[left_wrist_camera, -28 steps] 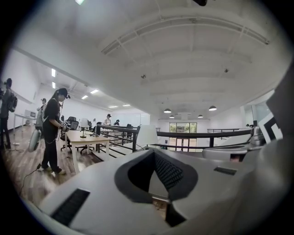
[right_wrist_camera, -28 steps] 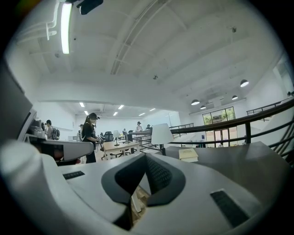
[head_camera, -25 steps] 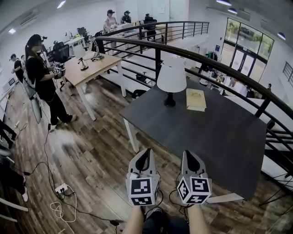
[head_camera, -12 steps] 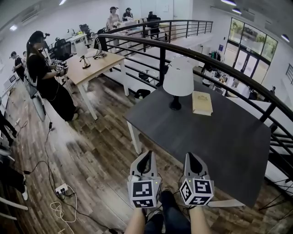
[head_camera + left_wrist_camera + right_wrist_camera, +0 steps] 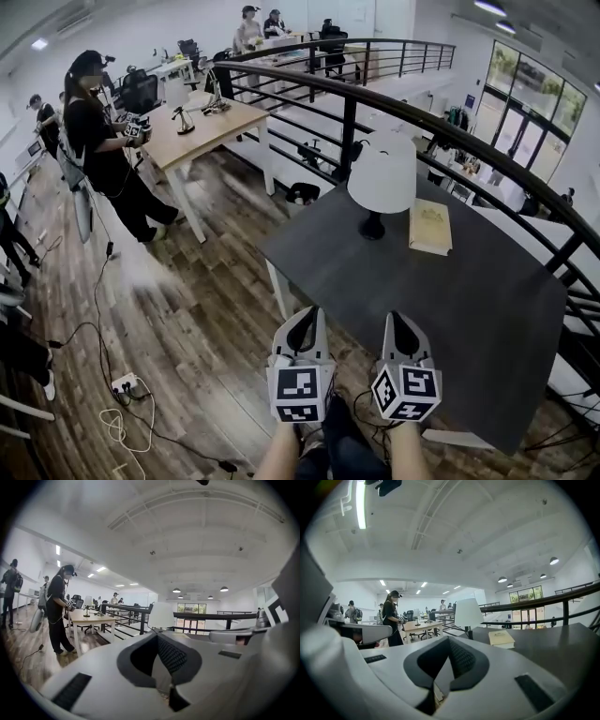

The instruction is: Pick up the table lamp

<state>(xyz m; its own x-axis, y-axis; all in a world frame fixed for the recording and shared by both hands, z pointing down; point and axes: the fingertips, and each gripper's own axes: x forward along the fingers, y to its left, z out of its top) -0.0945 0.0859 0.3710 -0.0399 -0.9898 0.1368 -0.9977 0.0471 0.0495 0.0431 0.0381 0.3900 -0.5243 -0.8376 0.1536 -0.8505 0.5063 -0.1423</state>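
A table lamp with a white shade and a black stem and base stands near the far edge of a dark grey table. It shows small and far in the left gripper view and in the right gripper view. My left gripper and right gripper are side by side at the table's near corner, well short of the lamp. Both are shut with nothing between the jaws.
A cream book lies on the table just right of the lamp. A black curved railing runs behind the table. A person stands at a wooden desk to the far left. Cables and a power strip lie on the wood floor.
The table and lamp have shifted right and nearer in the head view as I moved forward. Both grippers stayed shut, side by side.
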